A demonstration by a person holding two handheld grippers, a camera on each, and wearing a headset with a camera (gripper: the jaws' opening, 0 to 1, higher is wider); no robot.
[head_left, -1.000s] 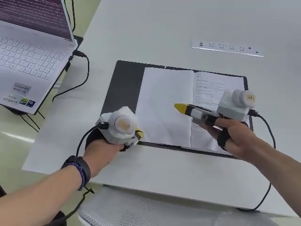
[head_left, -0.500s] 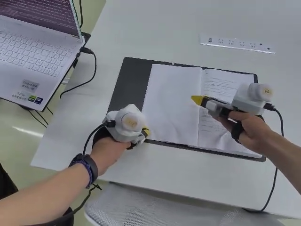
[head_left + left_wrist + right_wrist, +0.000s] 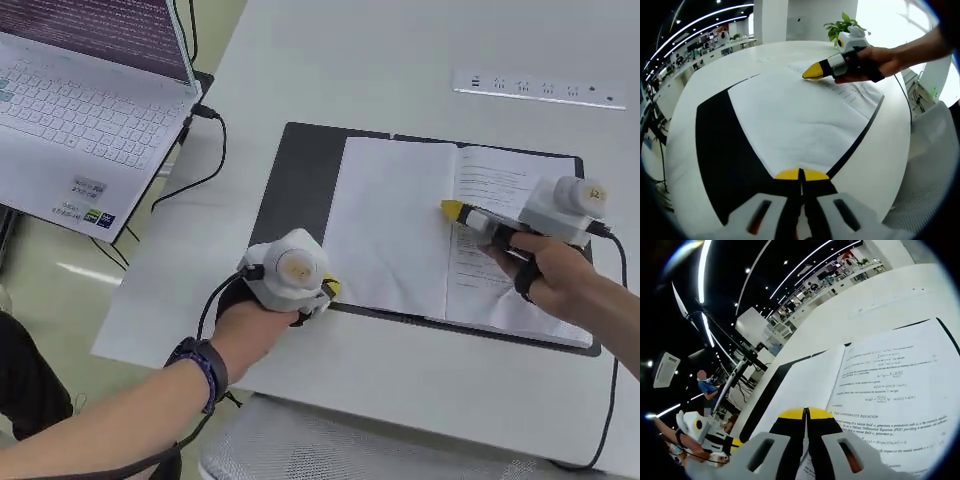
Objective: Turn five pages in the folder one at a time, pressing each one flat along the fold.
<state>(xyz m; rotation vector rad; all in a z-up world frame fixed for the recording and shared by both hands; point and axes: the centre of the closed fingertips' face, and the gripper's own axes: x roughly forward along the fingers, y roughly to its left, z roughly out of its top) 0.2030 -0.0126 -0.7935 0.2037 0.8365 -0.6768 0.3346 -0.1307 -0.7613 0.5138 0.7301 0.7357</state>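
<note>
Folder (image 3: 300,180) lies open on the worktop (image 3: 350,80). The right gripper (image 3: 452,209), fingers clenched empty, has slid from the blank page (image 3: 390,220) onto the fold (image 3: 449,270), likely pressing it flat. The left gripper (image 3: 328,288), also clenched, rests at the near edge.

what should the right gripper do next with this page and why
Probably drag the right gripper down the fold toward the near edge of the folder, pressing lightly. Its jaws are shut with the tip at the fold's upper part, the turned page lies over to the left, and the left gripper, also shut, sits at that page's near edge.
</note>
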